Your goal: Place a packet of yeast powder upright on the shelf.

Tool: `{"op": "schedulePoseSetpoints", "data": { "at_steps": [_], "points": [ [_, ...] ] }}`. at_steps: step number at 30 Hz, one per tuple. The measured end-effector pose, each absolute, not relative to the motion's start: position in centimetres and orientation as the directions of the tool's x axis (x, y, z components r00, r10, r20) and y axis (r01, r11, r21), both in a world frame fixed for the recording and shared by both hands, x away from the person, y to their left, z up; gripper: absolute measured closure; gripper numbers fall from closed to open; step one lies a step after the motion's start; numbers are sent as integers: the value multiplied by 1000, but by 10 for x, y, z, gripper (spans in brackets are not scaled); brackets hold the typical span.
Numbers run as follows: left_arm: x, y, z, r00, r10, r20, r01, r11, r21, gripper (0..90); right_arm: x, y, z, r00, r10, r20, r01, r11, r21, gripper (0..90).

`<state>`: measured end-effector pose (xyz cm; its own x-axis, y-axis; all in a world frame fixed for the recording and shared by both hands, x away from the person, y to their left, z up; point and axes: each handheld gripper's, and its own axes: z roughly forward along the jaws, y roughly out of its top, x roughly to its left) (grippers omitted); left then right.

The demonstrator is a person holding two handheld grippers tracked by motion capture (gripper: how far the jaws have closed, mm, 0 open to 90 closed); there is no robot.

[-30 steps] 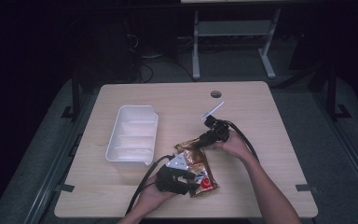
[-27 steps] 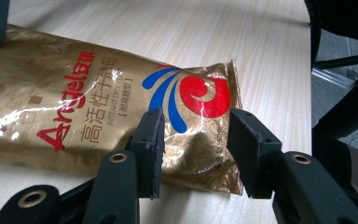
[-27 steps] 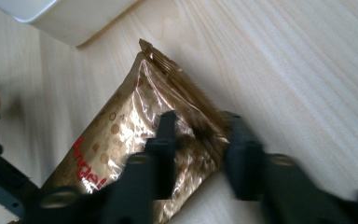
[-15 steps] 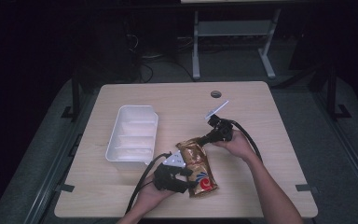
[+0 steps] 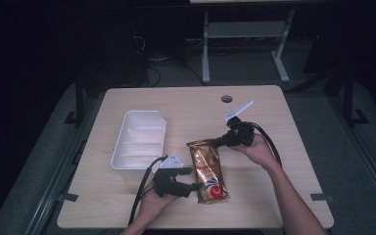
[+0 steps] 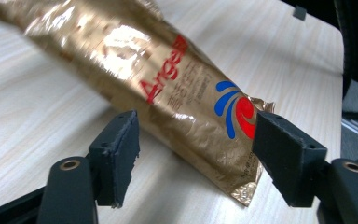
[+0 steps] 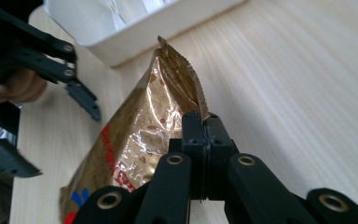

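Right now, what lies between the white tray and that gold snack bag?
Only bare wooden table in the high view. The white tray and gold snack bag sit apart, nothing between them.

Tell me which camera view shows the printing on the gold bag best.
The left gripper view: the bag is close, with red lettering and a blue and red swirl easy to see. The high view shows the whole bag on the table, but the print is tiny. The right gripper view shows its crimped top edge and little lettering.
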<state>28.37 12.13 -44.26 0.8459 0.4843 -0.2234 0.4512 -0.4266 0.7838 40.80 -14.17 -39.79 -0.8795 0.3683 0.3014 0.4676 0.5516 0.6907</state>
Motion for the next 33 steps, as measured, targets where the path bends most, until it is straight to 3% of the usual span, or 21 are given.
{"op": "schedulePoseSetpoints", "data": {
  "at_steps": [13, 23, 28, 29, 30, 33],
  "points": [
    [285, 121, -445, 835, 493, -244, 465, -398, 791, 224, 376, -159, -366, -921, 317, 226, 365, 501, 785, 891],
    [287, 101, -453, 864, 413, -289, 466, -434, 771, 230, 332, -171, -354, -950, 274, 153, 264, 435, 861, 890],
    [287, 95, -457, 874, 389, -291, 460, -470, 754, 334, 326, -174, -356, -957, 239, 167, 254, 402, 880, 889],
    [288, 93, -457, 875, 384, -293, 458, -467, 756, 372, 325, -174, -357, -957, 235, 171, 256, 397, 882, 888],
    [288, 93, -457, 880, 373, -296, 453, -468, 759, 481, 324, -174, -362, -956, 231, 181, 262, 388, 884, 881],
    [288, 92, -455, 882, 354, -312, 454, -457, 765, 585, 325, -176, -367, -950, 240, 202, 284, 385, 878, 817]
  ]
}}
